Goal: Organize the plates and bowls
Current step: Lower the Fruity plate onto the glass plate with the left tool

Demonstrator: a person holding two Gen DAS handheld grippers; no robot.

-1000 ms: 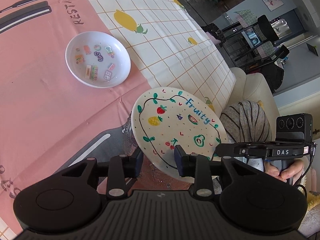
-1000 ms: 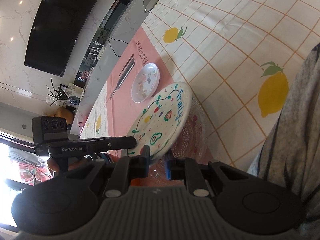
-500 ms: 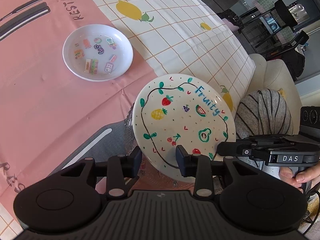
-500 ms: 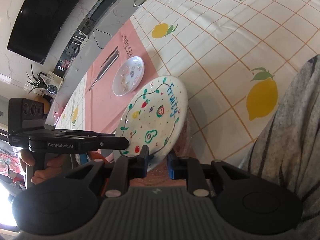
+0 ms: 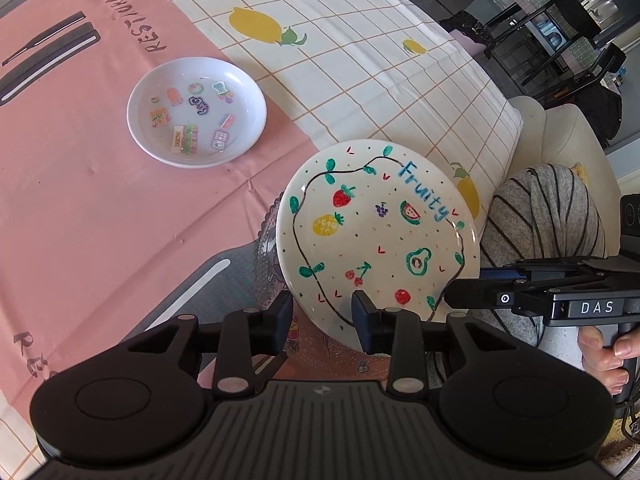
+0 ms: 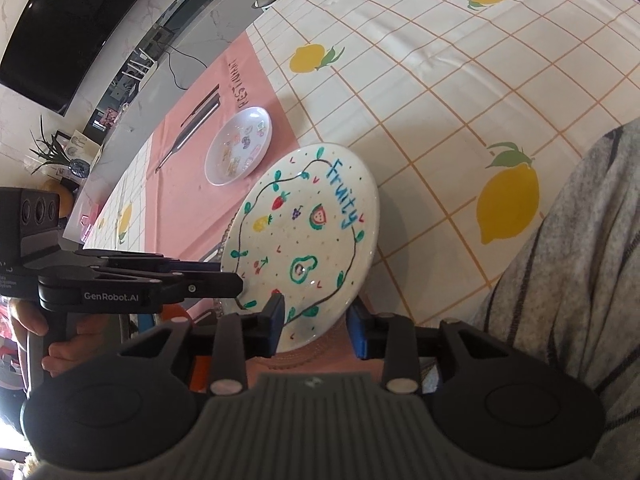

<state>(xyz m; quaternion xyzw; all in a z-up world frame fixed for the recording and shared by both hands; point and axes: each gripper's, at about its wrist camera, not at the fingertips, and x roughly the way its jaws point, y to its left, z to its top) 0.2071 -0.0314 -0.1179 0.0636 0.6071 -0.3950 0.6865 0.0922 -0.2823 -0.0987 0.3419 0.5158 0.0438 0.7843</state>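
Two grippers meet at the plate (image 5: 376, 236): left gripper (image 5: 322, 312) open astride its rim, right gripper (image 6: 316, 322) opening, pads clear. Only the right view shows a TV (image 6: 68, 20).

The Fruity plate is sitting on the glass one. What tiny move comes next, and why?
Probably draw the right gripper back. Its fingers are opening, wide of the rim, and the Fruity plate rests on the clear glass plate. The left gripper also straddles the rim, apparently loosely.

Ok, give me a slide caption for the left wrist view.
Fruity plate rests on a clear glass dish, small sticker bowl behind on the pink placemat.
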